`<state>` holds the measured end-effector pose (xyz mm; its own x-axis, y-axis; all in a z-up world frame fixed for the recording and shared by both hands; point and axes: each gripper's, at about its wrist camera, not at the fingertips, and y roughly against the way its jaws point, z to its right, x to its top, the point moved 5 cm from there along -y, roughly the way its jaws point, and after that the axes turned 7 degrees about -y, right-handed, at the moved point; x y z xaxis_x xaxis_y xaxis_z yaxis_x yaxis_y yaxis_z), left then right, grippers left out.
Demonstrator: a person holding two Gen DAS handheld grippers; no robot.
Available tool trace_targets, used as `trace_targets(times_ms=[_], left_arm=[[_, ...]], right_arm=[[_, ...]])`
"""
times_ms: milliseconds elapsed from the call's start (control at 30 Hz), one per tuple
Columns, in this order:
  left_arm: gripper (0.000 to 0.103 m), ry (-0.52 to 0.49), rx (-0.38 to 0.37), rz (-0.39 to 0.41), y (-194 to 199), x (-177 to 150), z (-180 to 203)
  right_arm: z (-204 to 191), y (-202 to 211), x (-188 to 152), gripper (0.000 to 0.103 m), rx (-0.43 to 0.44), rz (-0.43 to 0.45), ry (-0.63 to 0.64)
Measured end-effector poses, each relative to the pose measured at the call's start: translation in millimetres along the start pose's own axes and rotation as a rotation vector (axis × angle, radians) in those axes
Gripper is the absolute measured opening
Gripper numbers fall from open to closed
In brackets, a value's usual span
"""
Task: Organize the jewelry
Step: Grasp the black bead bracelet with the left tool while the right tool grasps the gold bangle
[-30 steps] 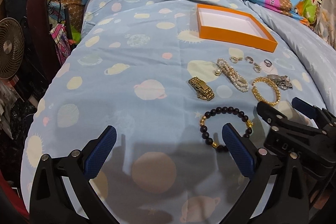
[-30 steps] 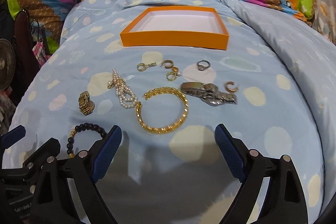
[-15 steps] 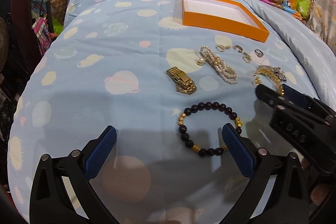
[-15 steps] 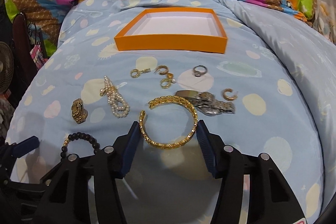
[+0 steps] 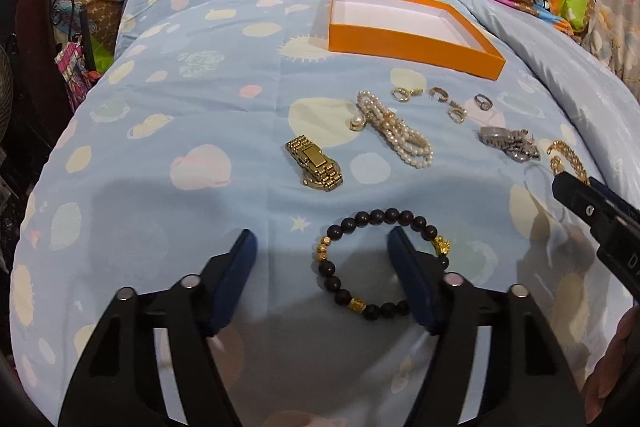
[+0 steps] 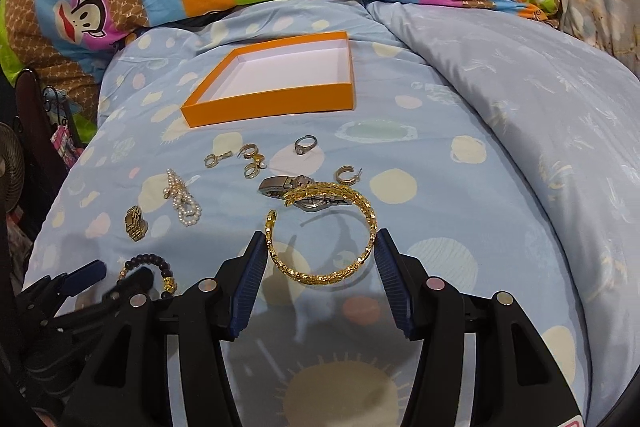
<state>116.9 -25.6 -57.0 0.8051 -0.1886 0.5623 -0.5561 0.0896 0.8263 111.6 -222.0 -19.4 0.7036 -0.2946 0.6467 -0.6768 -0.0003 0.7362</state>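
We hold the gold bangle between the pads of our right gripper, low in the centre of the right wrist view; its far side looks lifted off the bedsheet, with a curved shadow beneath, so we judge it is already gripped for the trip to the box. Our fingers there stand half closed against the bangle's two sides.

The orange box waits open and bare in the upper middle, which is where the pieces should go.

In the left wrist view our left gripper has just been closing. Its right finger sits inside the dark bead bracelet at lower centre and the other finger outside, so the fingers straddle one side of the loop without pinching it yet.

The pearl strand and gold watch lie untouched at mid-frame.
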Motion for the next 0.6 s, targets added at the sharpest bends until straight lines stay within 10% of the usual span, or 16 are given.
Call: trace_targets(times_ms=[100,367,500,600], left_arm=[[0.037,-0.002,-0.017,-0.004,3,1,-2],[0.038,0.002,-0.053,0.012,14,-4,-6],[0.093,0.007,-0.073,0.058,26,-4,0],[0.096,-0.034,-0.034,0.061,25,0,11]], right_arm=[[2,6,1,0.054,0.003,0.009,-0.004],[6,13,-6,0.054,-0.001,0.012,-0.014],[6,16,-7,0.054,0.003,0.015,-0.014],[7,18,-7,0.054,0.007,0.016,-0.020]])
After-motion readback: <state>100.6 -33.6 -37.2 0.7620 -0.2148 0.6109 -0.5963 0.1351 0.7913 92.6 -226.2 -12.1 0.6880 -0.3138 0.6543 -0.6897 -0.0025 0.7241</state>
